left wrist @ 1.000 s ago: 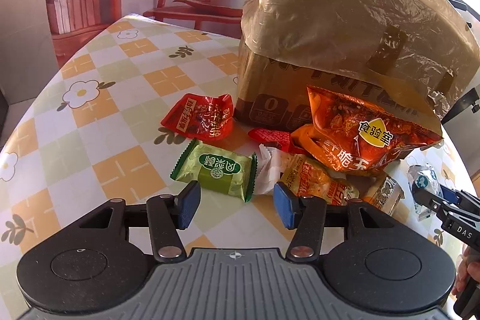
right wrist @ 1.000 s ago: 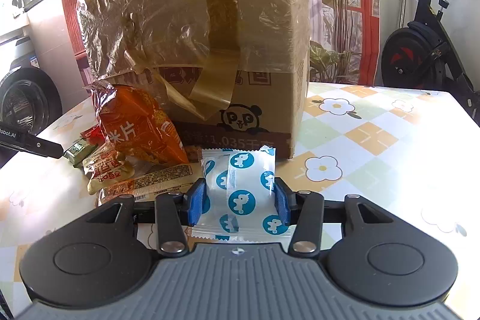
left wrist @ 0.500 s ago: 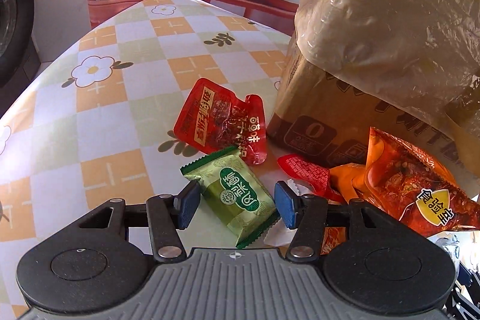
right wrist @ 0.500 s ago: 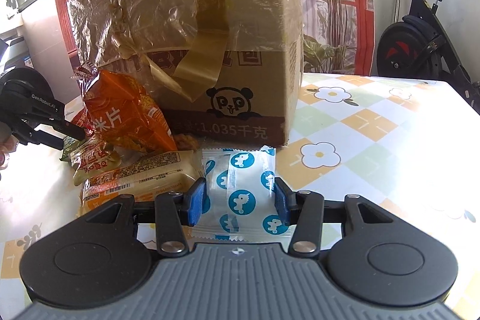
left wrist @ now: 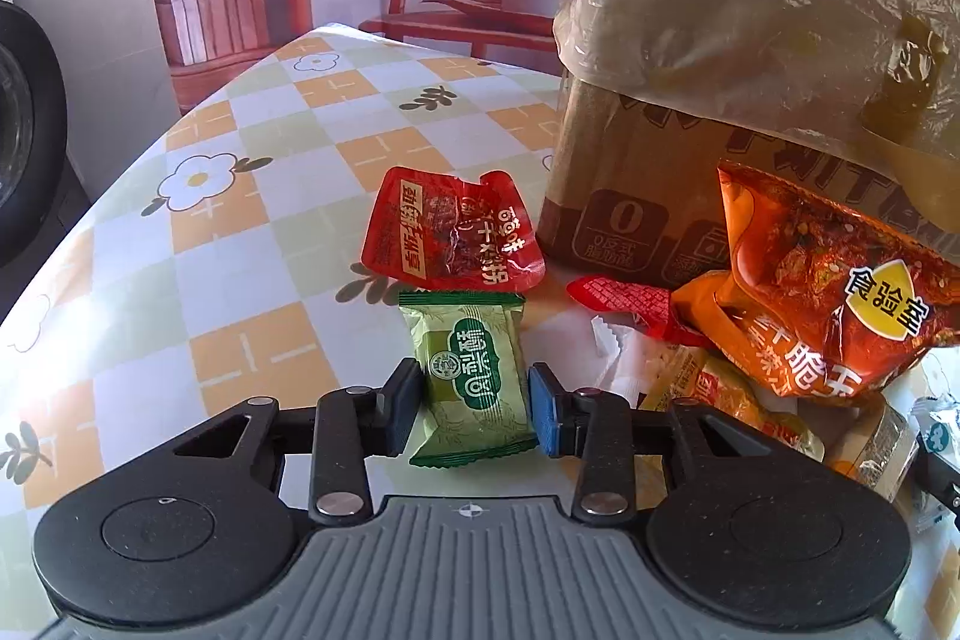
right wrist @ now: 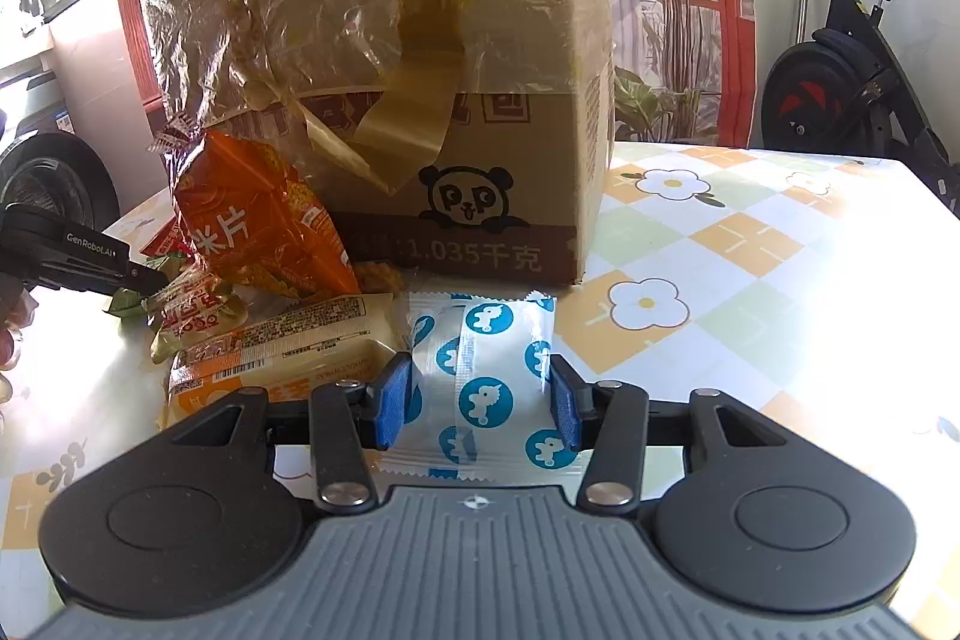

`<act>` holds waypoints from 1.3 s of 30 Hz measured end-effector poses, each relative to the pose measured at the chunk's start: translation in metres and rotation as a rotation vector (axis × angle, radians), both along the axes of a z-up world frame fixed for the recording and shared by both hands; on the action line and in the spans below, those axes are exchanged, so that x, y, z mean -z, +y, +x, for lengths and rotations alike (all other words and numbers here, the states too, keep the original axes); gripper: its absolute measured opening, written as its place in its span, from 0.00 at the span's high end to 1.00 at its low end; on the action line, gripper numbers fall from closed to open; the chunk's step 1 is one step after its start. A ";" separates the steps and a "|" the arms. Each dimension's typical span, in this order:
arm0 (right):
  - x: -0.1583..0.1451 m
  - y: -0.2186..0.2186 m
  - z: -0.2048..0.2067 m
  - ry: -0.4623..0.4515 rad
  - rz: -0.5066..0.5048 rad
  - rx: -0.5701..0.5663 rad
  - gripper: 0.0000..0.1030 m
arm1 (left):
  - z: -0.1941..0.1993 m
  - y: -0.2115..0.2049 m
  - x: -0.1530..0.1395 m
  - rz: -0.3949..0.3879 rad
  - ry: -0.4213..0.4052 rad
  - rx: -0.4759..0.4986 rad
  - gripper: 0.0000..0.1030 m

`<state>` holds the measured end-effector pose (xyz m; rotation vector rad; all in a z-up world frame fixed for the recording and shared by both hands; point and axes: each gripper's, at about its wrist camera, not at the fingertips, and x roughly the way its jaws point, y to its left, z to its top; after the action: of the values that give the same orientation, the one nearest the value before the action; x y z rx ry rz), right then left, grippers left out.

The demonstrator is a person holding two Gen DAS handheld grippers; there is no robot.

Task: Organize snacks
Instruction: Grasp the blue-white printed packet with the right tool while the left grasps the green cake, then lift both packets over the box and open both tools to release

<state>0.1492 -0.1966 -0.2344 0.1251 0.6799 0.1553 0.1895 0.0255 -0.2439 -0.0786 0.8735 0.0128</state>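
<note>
My left gripper is shut on a green snack packet, pads pressing its two sides. A red packet lies just beyond it. My right gripper is shut on a white packet with blue dots. An orange chip bag leans on a tall cardboard box wrapped in plastic; the bag and box also show in the right wrist view. The left gripper's arm shows at the left edge there.
More packets lie in a heap by the box: a small red one, a yellow one and a pale barcode-printed one. The table has a checked floral cloth. An exercise bike stands beyond the table's right side.
My left gripper has moved onto the green packet and closed on it. The right gripper stays shut on the white packet and has shifted little.
</note>
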 end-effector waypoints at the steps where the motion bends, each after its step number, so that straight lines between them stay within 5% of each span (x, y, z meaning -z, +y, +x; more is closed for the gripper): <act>1: 0.000 0.000 0.000 0.000 0.001 0.000 0.52 | -0.004 0.001 0.000 0.003 -0.002 0.008 0.61; 19: 0.000 -0.001 0.000 0.001 0.017 0.001 0.52 | -0.042 0.003 -0.003 -0.011 -0.027 0.010 0.62; 30: -0.020 -0.005 -0.020 -0.048 0.035 -0.006 0.53 | -0.066 0.002 -0.043 -0.031 -0.178 0.028 0.63; 39: -0.091 -0.017 -0.031 -0.239 0.039 0.023 0.53 | -0.067 -0.008 -0.102 -0.011 -0.377 0.149 0.63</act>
<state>0.1181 -0.2138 -0.1437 0.1492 0.4377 0.1585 0.1223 0.0175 -0.1415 -0.0246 0.5005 -0.1419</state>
